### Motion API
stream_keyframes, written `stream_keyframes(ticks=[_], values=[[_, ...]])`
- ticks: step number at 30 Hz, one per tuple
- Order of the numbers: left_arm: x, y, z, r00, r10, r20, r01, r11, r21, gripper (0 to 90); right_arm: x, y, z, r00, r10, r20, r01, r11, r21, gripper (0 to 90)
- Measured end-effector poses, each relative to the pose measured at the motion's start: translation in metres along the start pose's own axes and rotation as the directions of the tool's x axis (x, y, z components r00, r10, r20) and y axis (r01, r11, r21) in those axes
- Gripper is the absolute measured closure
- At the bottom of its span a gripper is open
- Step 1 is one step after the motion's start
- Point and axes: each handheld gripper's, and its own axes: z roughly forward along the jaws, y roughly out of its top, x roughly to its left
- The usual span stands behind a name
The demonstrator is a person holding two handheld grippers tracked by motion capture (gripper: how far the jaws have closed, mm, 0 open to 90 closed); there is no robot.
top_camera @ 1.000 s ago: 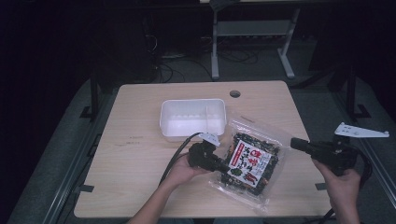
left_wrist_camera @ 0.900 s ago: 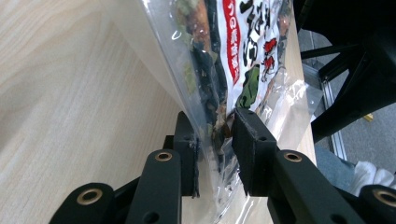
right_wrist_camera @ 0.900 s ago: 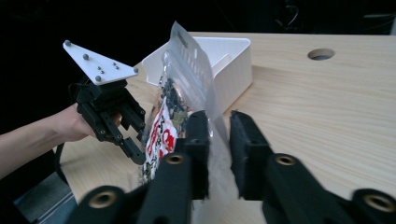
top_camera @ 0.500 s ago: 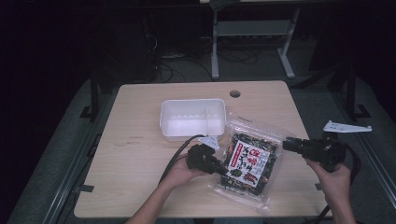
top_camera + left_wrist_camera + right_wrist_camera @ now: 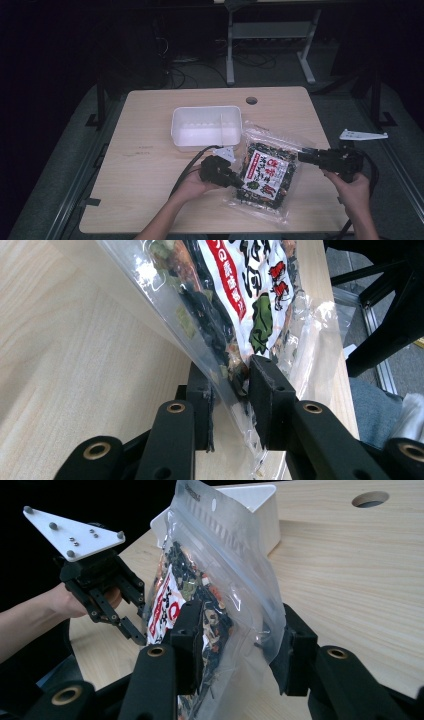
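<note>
The dried-food pouch (image 5: 267,172) lies right of centre on the counter (image 5: 150,165), before a white tub (image 5: 206,127). Left tongs (image 5: 231,390) pinch its edge. Right tongs (image 5: 235,640), just widened, straddle its opposite edge loosely.

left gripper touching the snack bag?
Touching. Left gripper view: the left gripper has both pads pressed on the snack bag edge, pinching the film.
</note>
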Motion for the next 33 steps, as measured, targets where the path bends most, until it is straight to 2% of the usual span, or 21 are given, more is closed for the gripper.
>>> stream_keyframes(ticks=[3, 5, 7, 9, 11, 14, 17, 18, 19, 20, 21, 24, 26, 29, 33], values=[[0.000, -0.001, 0.000, 0.9999, 0.010, -0.003, -0.010, 0.9999, -0.003, 71.9, 0.000, 0.000, -0.001, 0.9986, -0.020, -0.048, 0.019, 0.9998, -0.005, 62.8], [-0.002, -0.001, -0.001, 0.9996, 0.027, -0.010, -0.027, 0.9996, -0.008, 72.1, -0.001, 0.001, -0.003, 0.9932, -0.017, -0.115, 0.017, 0.9999, 0.001, 65.1], [-0.005, 0.000, -0.002, 0.9988, 0.044, -0.022, -0.044, 0.9989, -0.016, 72.1, -0.003, 0.001, -0.003, 0.9908, -0.004, -0.135, 0.006, 0.9999, 0.015, 65.1], [-0.006, 0.001, -0.002, 0.9981, 0.052, -0.031, -0.053, 0.9984, -0.019, 72.1, -0.003, 0.000, 0.000, 0.9935, -0.006, -0.113, 0.010, 0.9994, 0.033, 65.2], [-0.006, 0.001, -0.002, 0.9983, 0.050, -0.030, -0.051, 0.9986, -0.016, 72.1, -0.002, -0.001, 0.002, 0.9966, -0.029, -0.078, 0.031, 0.9990, 0.032, 65.4], [-0.006, 0.001, -0.002, 0.9982, 0.051, -0.031, -0.052, 0.9985, -0.016, 72.1, -0.002, -0.002, 0.005, 0.9959, -0.023, -0.087, 0.025, 0.9993, 0.028, 65.1], [-0.006, 0.001, -0.002, 0.9980, 0.056, -0.030, -0.057, 0.9981, -0.023, 72.1, -0.002, -0.001, 0.007, 0.9926, -0.020, -0.120, 0.025, 0.9988, 0.042, 69.5], [-0.006, 0.002, -0.003, 0.9976, 0.064, -0.027, -0.064, 0.9975, -0.029, 72.2, -0.001, -0.001, 0.009, 0.9892, -0.024, -0.145, 0.034, 0.9975, 0.062, 71.5], [-0.007, 0.003, -0.002, 0.9972, 0.066, -0.034, -0.067, 0.9976, -0.019, 72.3, 0.002, -0.002, 0.013, 0.9885, -0.045, -0.145, 0.058, 0.9946, 0.086, 71.1], [-0.007, 0.003, -0.002, 0.9975, 0.059, -0.037, -0.060, 0.9981, -0.015, 72.3, 0.007, -0.002, 0.015, 0.9900, -0.075, -0.119, 0.087, 0.9917, 0.095, 71.4], [-0.006, 0.003, -0.002, 0.9980, 0.052, -0.035, -0.053, 0.9984, -0.020, 72.3, 0.011, -0.001, 0.015, 0.9894, -0.096, -0.110, 0.106, 0.9903, 0.091, 72.2], [-0.007, 0.003, -0.004, 0.9978, 0.055, -0.038, -0.056, 0.9981, -0.025, 72.5, 0.013, 0.001, 0.013, 0.9841, -0.087, -0.155, 0.097, 0.9936, 0.059, 74.8], [-0.006, 0.003, -0.005, 0.9979, 0.054, -0.034, -0.055, 0.9982, -0.024, 72.5, 0.015, 0.003, 0.013, 0.9834, -0.091, -0.157, 0.102, 0.9923, 0.069, 75.3], [-0.006, 0.001, -0.005, 0.9992, 0.033, -0.024, -0.034, 0.9986, -0.040, 72.1, 0.019, 0.006, 0.012, 0.9787, -0.098, -0.180, 0.114, 0.9901, 0.082, 76.8], [-0.006, -0.001, -0.009, 0.9986, 0.014, -0.052, -0.017, 0.9987, -0.049, 64.2, 0.026, 0.009, 0.009, 0.9729, -0.128, -0.193, 0.145, 0.9862, 0.079, 77.7]])
